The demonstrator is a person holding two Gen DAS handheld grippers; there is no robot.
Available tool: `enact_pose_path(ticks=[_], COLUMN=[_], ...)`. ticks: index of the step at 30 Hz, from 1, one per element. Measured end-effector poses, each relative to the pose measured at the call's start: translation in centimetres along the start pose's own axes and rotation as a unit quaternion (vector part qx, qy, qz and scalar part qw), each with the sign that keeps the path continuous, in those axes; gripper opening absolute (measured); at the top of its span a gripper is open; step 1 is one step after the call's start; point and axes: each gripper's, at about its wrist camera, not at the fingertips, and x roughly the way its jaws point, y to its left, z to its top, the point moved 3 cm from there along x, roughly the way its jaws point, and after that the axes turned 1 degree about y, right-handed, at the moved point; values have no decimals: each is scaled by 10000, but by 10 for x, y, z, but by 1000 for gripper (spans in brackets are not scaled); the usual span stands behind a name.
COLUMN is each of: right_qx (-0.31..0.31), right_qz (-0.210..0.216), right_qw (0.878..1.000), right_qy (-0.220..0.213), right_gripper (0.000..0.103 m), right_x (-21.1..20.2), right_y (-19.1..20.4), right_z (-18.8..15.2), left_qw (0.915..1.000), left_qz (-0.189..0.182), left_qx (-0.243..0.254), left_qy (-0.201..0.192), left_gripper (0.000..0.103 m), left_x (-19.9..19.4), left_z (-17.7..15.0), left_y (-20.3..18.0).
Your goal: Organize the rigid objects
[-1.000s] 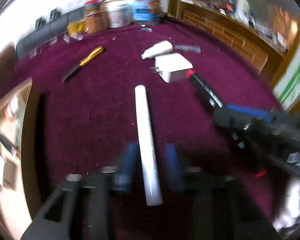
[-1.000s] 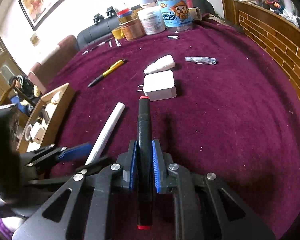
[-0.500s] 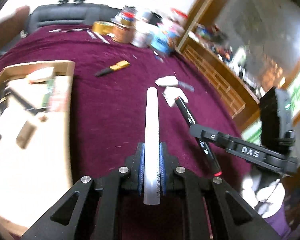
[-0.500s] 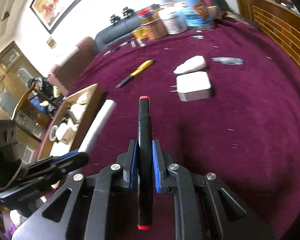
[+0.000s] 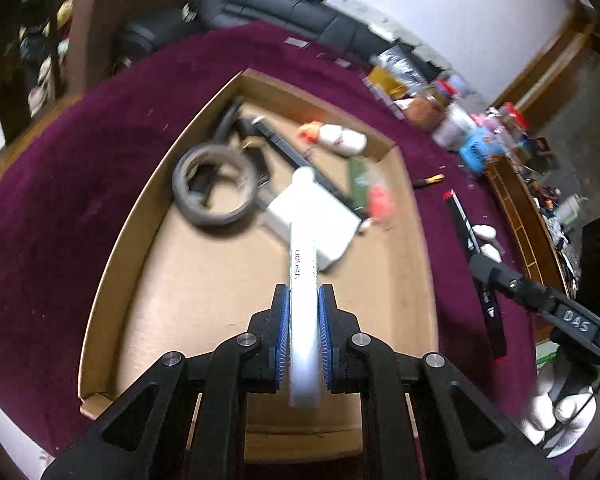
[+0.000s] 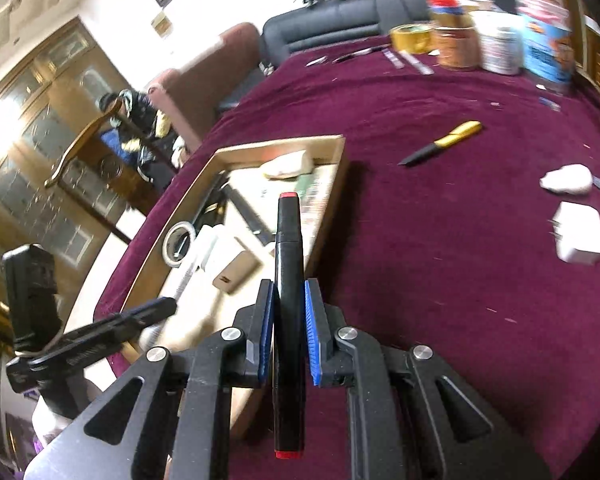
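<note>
Maroon velvet-like cloth (image 6: 440,248) covered the table, fuzzy nap, speckled with lint. Shallow cardboard tray (image 5: 112,264) sat on it, walls low and plain brown. Inside were seen a grey tape roll (image 5: 214,188), a flat white box (image 5: 320,220) and a small white bottle (image 5: 340,138), blurred.

Left gripper (image 5: 304,336) was clamped on a white tube (image 5: 303,280), smooth and round, held above the tray floor; dark and red lettering ran along it, not readable. Blue ribbed pads (image 5: 283,336) pressed both its sides.

Right gripper (image 6: 287,328) was clamped on a black marker (image 6: 287,264), glossy, red-capped at both ends, held over the tray's near edge. "DAS" was read on its arm in the left view.

Left on the cloth: yellow-and-black pen (image 6: 444,142), white charger (image 6: 580,236), a white lumpy item (image 6: 566,178). Jars (image 6: 496,48) stood at the far edge, labels blurred.
</note>
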Motion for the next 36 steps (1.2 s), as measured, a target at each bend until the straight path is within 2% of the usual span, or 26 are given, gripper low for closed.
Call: enact_pose_path(ticks=[5,9,11,13,14,16,20,24,27,31,34,36], right_qx=[-202,-276,-333,-428,-468,-588,-1008,-1647,-1893,-1926,-1984,-1836], right_qz=[-81,-145,-200,-287,-335,-452,-684,-1071,-1264,-1383,-1616,-1593], right_qw=[9991,9976,9967,9954,9949,9937,9900,9769,9696,9673,9631,9673], right_qy=[370,619,709,803,826,837,713,842,900,901,833,724], right_gripper=[13,13,13,13,13,13,13,13,12,13,13,14], right_x=[36,58,67,77,80,85,95,126,143,153,155,149], right_y=[21,28,33,37,38,41,55,71,78,79,76,75], right_z=[6,7,7,10,12,19,47,68,77,84,86,87], left_qw=[9995,9993,9992,9991,9987,9975,9968,9953,9956,9950,9941,9939], left_qz=[33,-123,-189,-252,-341,-596,-698,-867,-844,-921,-1004,-1020], left_qx=[-243,-288,-316,-324,-351,-367,-359,-413,-386,-363,-393,-397], left_qy=[219,203,166,132,141,104,-130,-152,-147,-81,-102,-148], left_gripper=[13,19,31,38,38,39,48,48,48,56,57,57], left_x=[15,18,15,8,6,-3,-19,-24,-29,-33,-37,-41], left_z=[1,5,7,5,4,1,-3,-5,-6,-7,-7,-7], left_y=[18,19,20,21,22,21,24,30,34,33,34,36])
